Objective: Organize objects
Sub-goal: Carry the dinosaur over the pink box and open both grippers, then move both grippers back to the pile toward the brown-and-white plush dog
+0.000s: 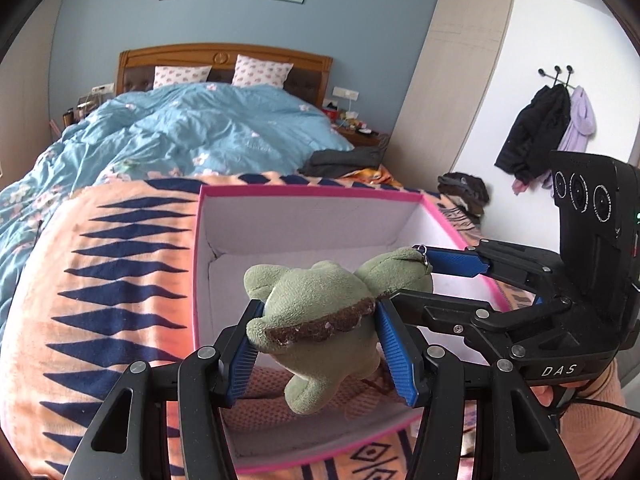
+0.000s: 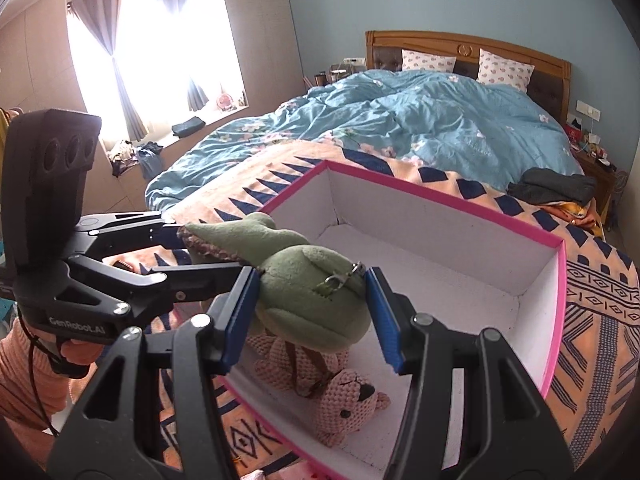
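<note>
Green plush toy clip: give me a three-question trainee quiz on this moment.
1. True or false: both grippers grip the green plush toy at once.
2. What lies on the floor of the pink-rimmed white cardboard box? A) a book B) a pink knitted plush animal C) a black jacket
3. Fill in: the toy hangs above the ____.

Key:
1. True: left gripper holds its body, right gripper its head.
2. B
3. box
</note>
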